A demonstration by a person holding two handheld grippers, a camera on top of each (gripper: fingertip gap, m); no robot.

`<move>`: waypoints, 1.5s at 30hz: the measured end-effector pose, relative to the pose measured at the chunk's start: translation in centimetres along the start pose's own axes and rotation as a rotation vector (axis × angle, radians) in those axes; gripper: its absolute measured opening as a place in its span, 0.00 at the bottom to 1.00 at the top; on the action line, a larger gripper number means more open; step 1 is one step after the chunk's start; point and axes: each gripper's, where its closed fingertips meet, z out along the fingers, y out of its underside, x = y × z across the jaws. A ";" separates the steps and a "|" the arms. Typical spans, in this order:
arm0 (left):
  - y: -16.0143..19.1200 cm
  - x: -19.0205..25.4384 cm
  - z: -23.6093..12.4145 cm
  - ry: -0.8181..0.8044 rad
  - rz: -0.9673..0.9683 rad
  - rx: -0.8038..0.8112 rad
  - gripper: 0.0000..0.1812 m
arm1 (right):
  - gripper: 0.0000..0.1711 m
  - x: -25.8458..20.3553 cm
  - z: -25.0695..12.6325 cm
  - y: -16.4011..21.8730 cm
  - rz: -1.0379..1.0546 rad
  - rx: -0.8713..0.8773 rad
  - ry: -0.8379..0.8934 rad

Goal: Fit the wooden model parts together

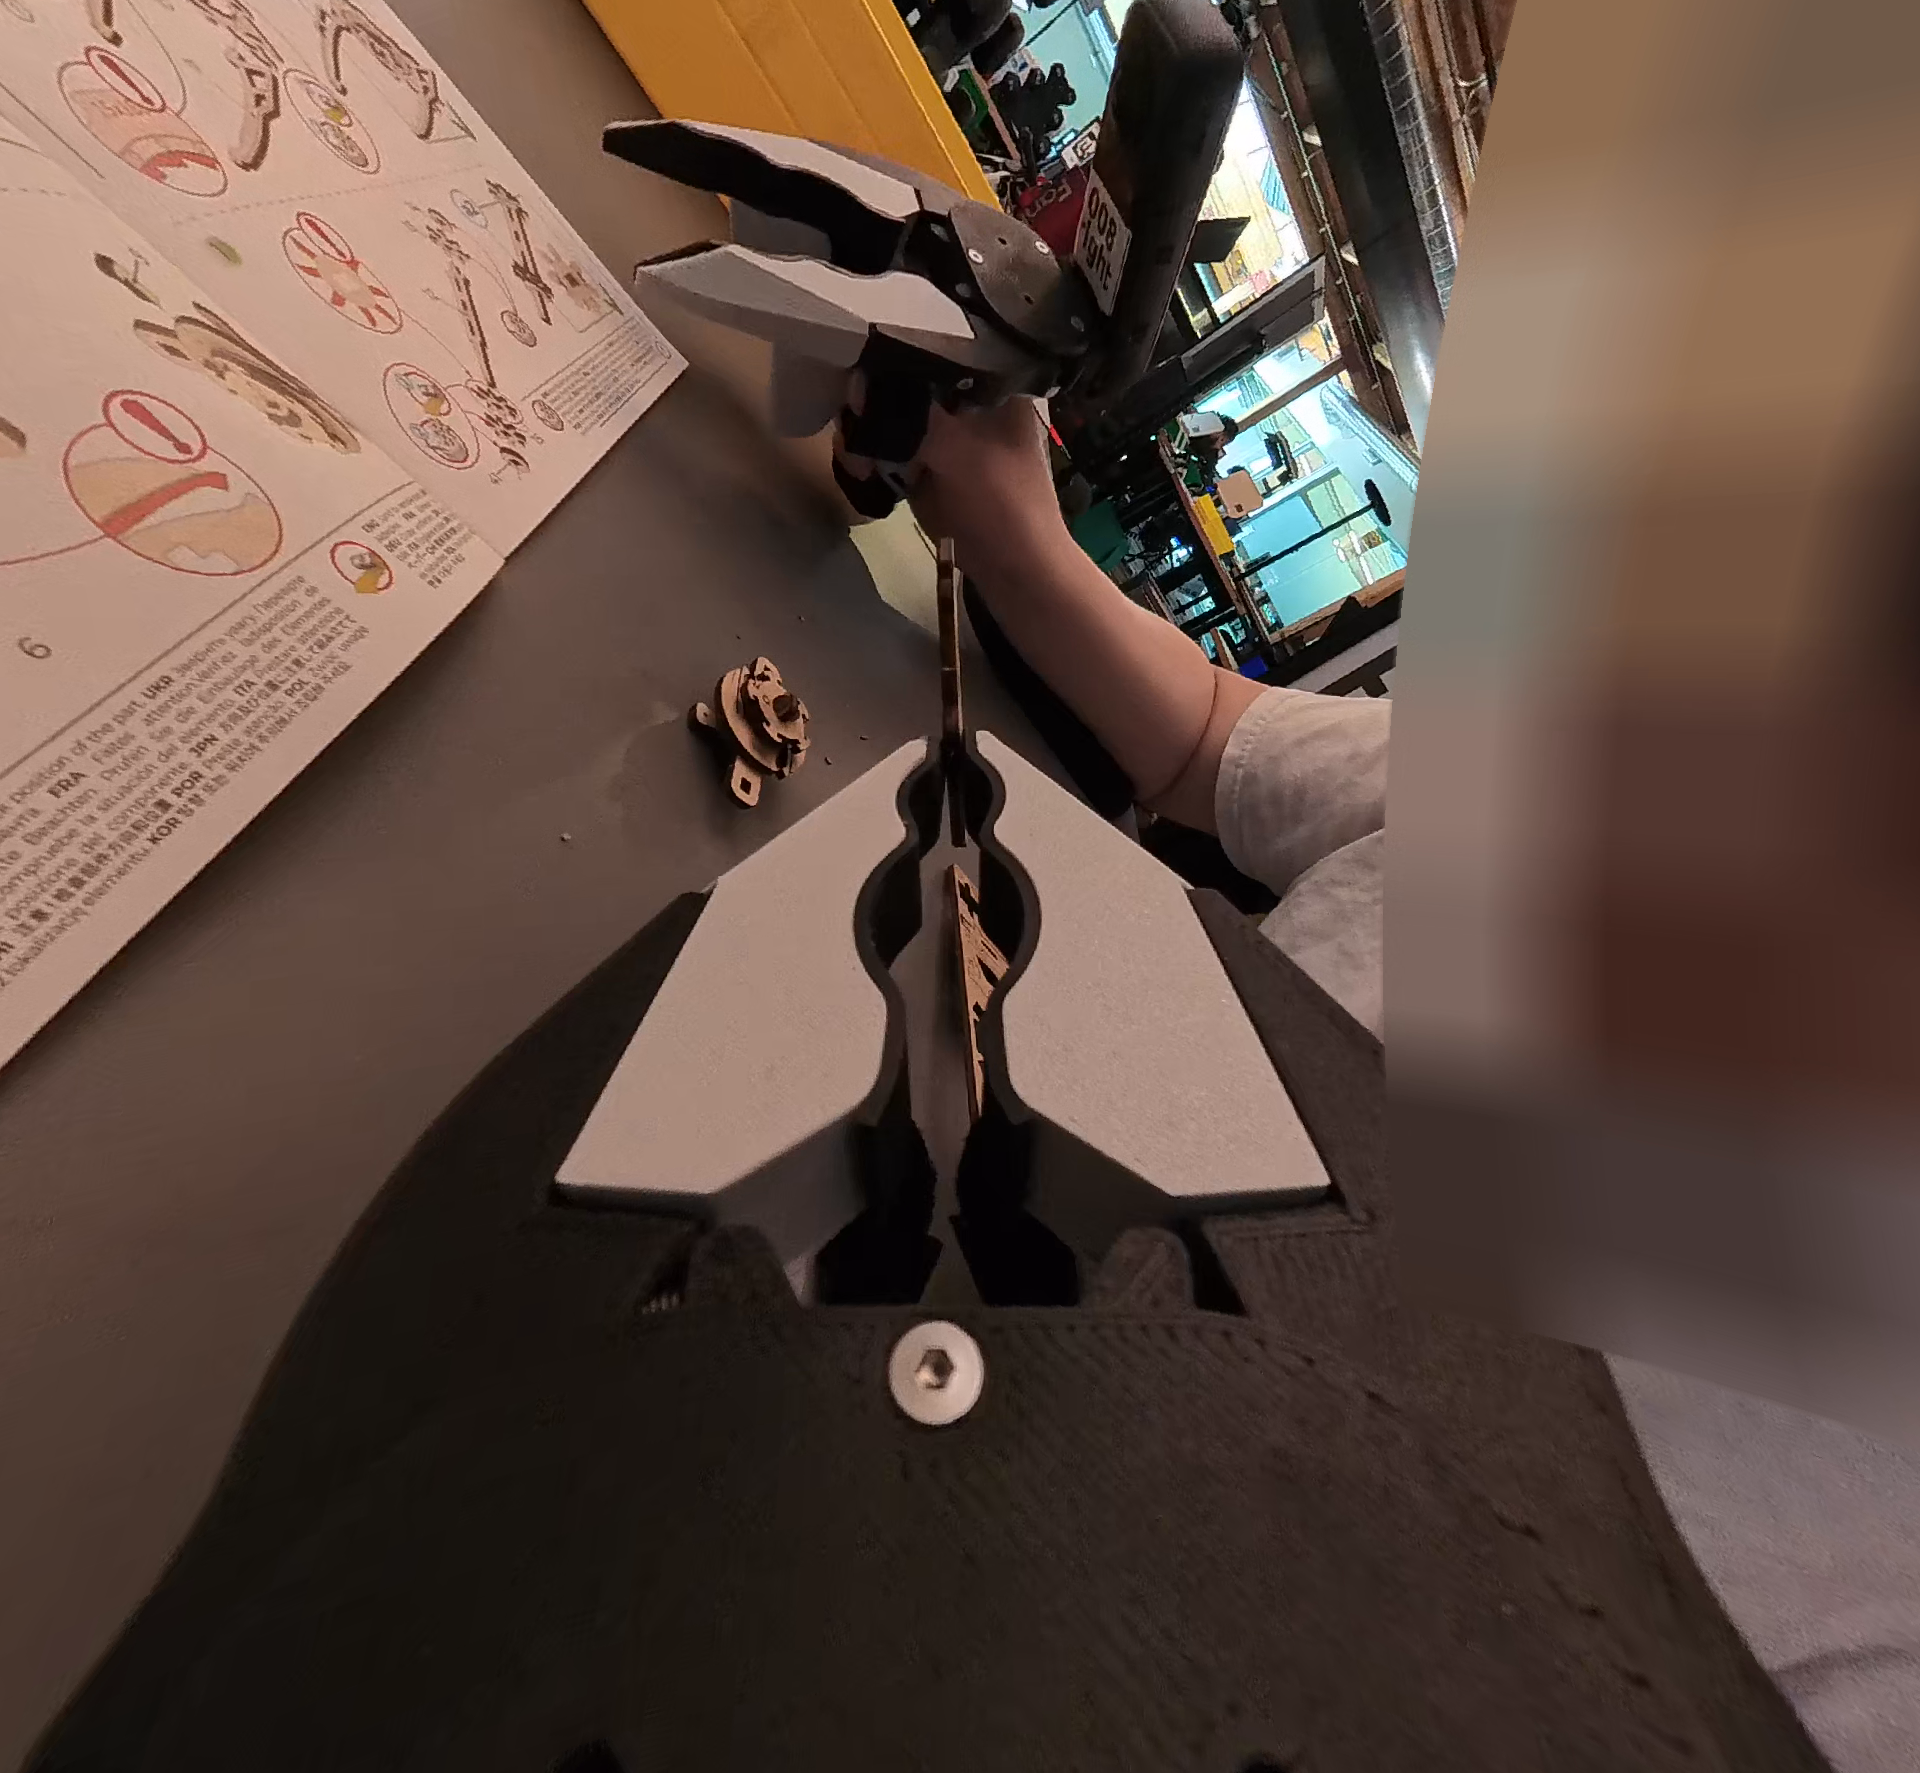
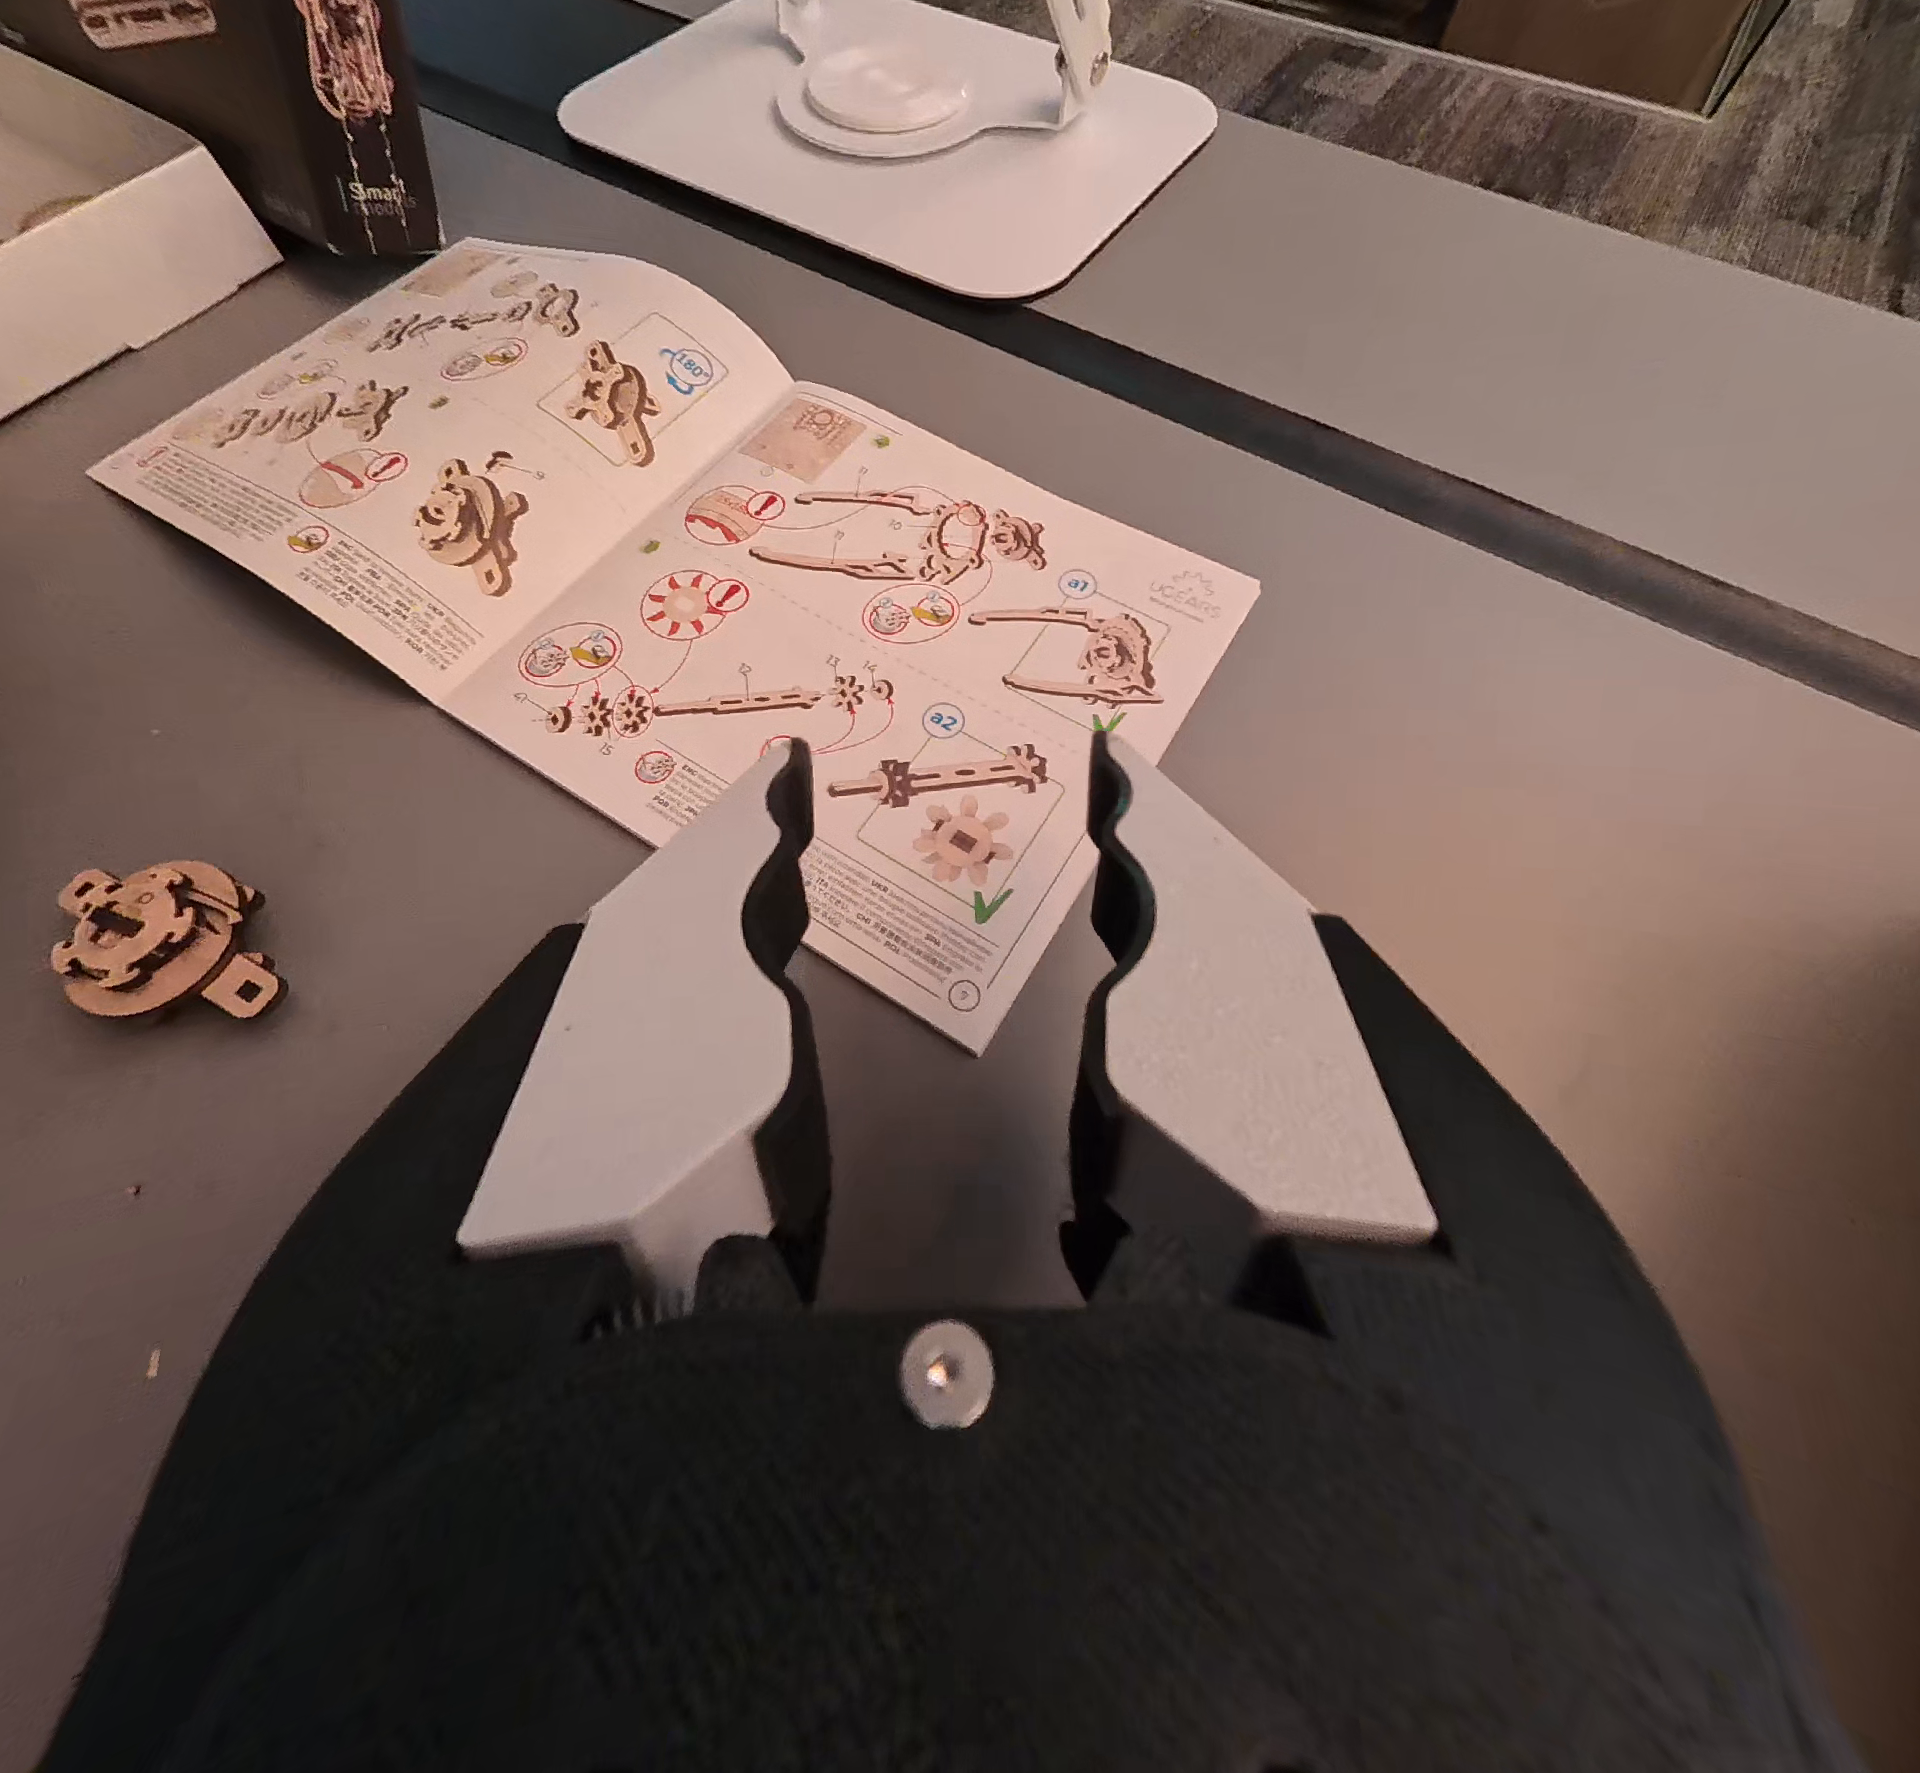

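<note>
My left claw clamps a thin flat wooden strip edge-on; my right claw gapes; round layered wooden assembly at nine o'clock.

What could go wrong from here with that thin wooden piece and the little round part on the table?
The left tool pinches the thin wooden strip edge-on, with much of it sticking out past the tips, so a sideways push might bend or snap it. The round wooden assembly lies loose on the grey table, so it could slide when pressed. The right tool is open and empty, steadying nothing yet.
</note>
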 end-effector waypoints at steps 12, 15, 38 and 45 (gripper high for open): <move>0.2 -0.3 0.1 -0.008 -0.001 -0.011 0.00 | 0.28 0.7 -0.4 -0.8 0.021 0.056 0.014; 0.2 -0.2 0.1 -0.012 0.004 -0.015 0.00 | 0.27 0.9 -0.6 -1.0 0.025 0.068 0.015; 0.7 -0.8 0.2 -0.044 -0.005 -0.038 0.00 | 0.15 -11.1 -2.7 0.2 -0.448 0.070 -0.564; 0.7 -0.9 0.2 -0.046 -0.006 -0.040 0.00 | 0.15 -12.8 -2.7 3.3 -0.585 -0.038 -0.653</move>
